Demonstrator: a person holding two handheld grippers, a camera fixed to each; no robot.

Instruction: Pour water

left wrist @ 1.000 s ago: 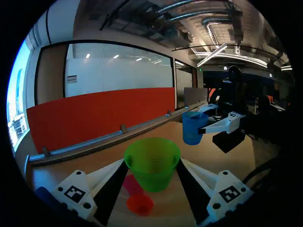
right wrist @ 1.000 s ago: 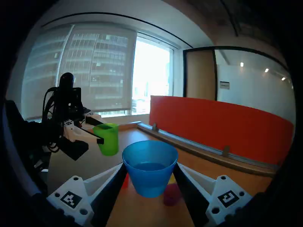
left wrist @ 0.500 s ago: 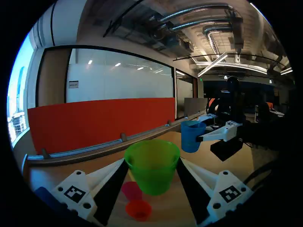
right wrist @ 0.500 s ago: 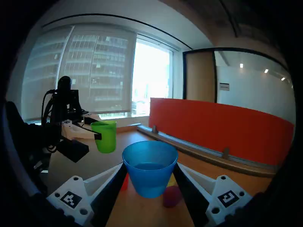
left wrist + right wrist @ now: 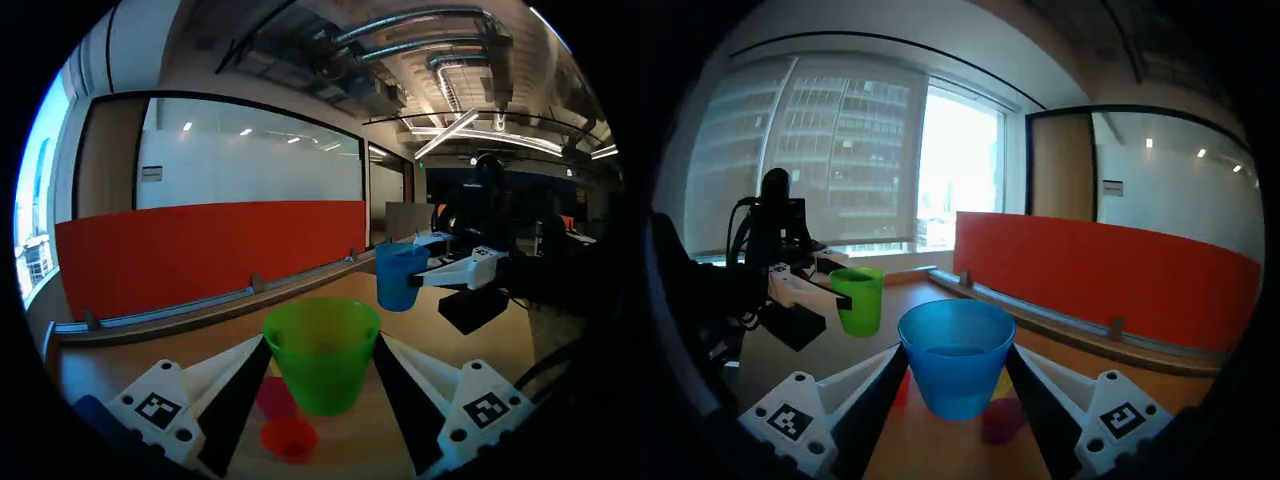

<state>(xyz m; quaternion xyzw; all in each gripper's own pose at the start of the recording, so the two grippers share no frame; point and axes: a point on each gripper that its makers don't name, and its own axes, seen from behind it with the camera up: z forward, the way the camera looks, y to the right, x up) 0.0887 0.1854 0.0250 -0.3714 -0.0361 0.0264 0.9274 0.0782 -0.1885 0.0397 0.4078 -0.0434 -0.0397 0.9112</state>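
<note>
- Left gripper view: the left hand-held gripper [image 5: 320, 342] pinched an upright green cup [image 5: 322, 380] above the counter [image 5: 192, 348].
- Right gripper view: the right hand-held gripper [image 5: 957, 350] pinched the blue cup [image 5: 957, 388], which held water, well apart from the green cup.
- Pouring seemingly had not begun; next, the blue rim needs to go over the green cup, then tilt.

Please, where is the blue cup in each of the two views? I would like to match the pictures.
Left gripper view: the blue cup is right of centre, farther off than the green cup, held in the air above the table.
Right gripper view: the blue cup is at bottom centre, close up, between the fingers of the right gripper.
Shared landmark: the orange partition along the far edge of the table.
</note>
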